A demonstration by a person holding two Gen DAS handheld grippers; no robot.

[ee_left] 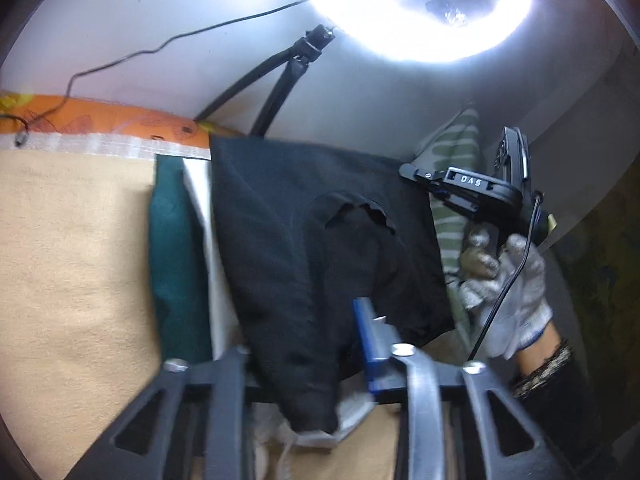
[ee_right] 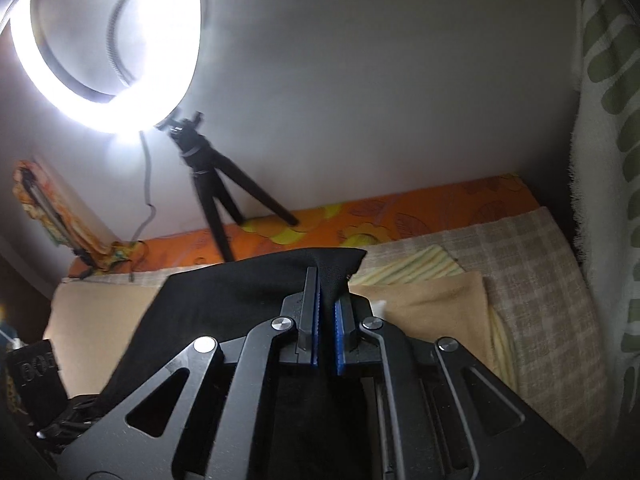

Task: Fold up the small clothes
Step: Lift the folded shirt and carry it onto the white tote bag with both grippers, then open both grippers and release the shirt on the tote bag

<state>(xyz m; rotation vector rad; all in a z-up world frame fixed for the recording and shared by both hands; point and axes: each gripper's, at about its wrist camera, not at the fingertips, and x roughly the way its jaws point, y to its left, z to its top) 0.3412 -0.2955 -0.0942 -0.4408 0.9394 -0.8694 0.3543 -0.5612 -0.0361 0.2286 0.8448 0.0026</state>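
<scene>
While the black garment [ee_left: 304, 216] lies spread across the tan blanket [ee_left: 72, 248], with one corner raised between the jaws of the right gripper [ee_right: 326, 312], the fold seems about half made. Those jaws stand slightly apart and the cloth runs between them, apparently no longer pinched. The left gripper [ee_left: 316, 344] hovers over the near edge, partly open; cloth drapes by its blue pad [ee_left: 366, 336], though I cannot tell whether it holds any. Best to lay both corners down evenly, let go only once the edges line up, then smooth the crease. A teal cloth [ee_left: 176, 248] lies just beside the garment, and a ring light [ee_left: 412, 8] glares behind.
</scene>
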